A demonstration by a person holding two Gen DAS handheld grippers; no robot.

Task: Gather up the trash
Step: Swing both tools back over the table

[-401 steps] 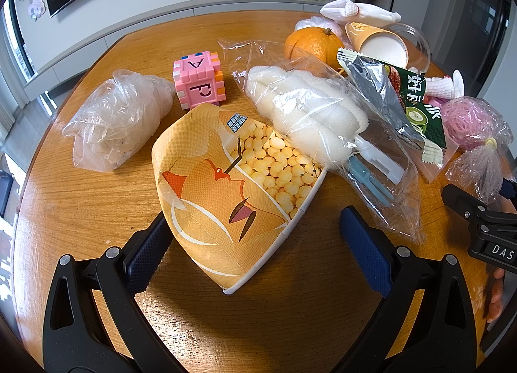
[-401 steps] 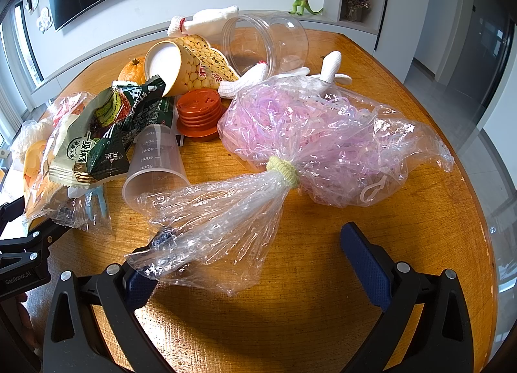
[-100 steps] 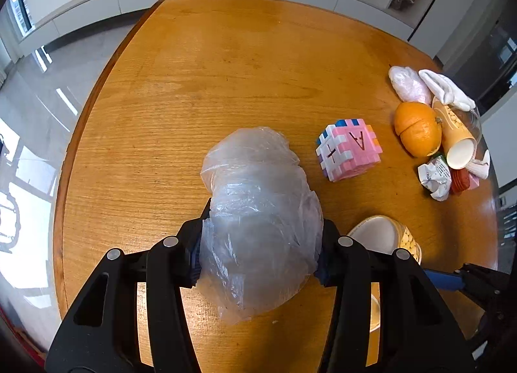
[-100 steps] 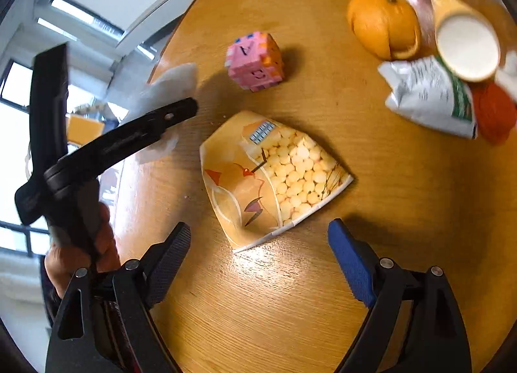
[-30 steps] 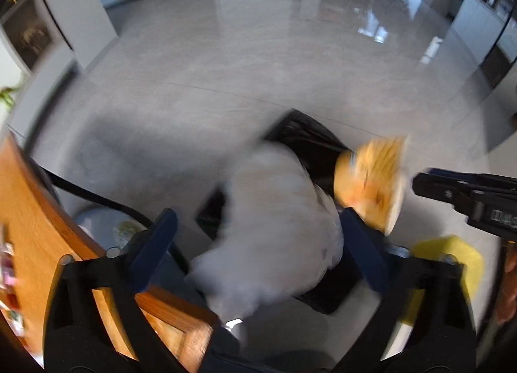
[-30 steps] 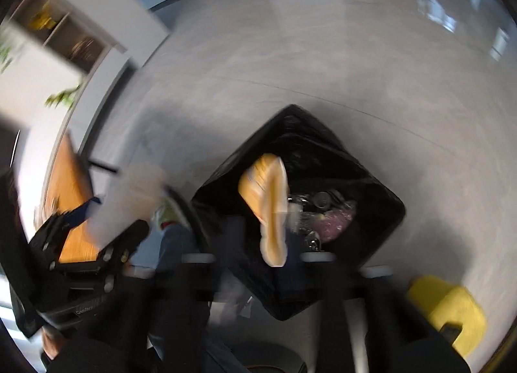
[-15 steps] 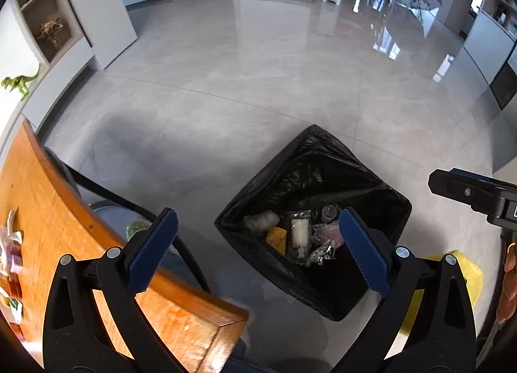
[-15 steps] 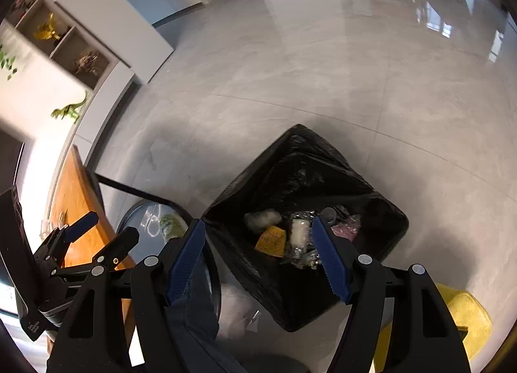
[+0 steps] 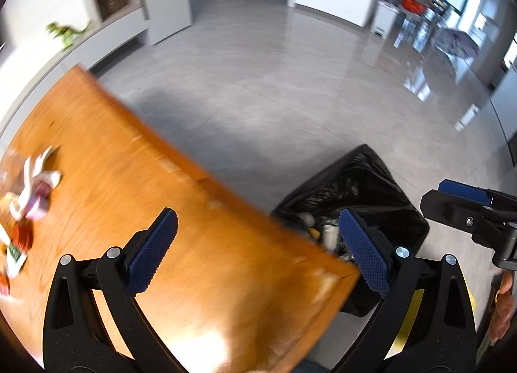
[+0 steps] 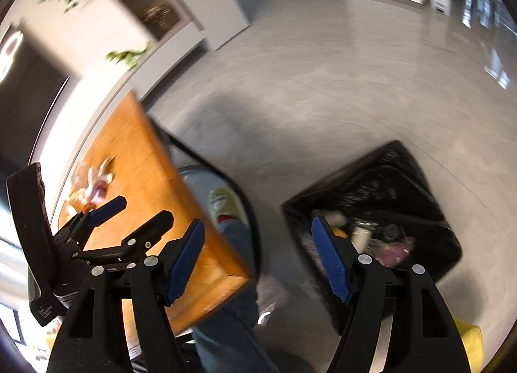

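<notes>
Wooden table (image 9: 97, 160) edge beside black bin (image 10: 404, 179), seemingly apart; both hand-held grippers (image 9: 258, 250) (image 10: 258, 256) spread, empty.

Both wrist cams look down from above the orange wooden table (image 9: 106, 160) edge, left one nearer it; both catch the black-bagged trash bin (image 10: 397, 185) on the grey floor, fairly blurry.
</notes>
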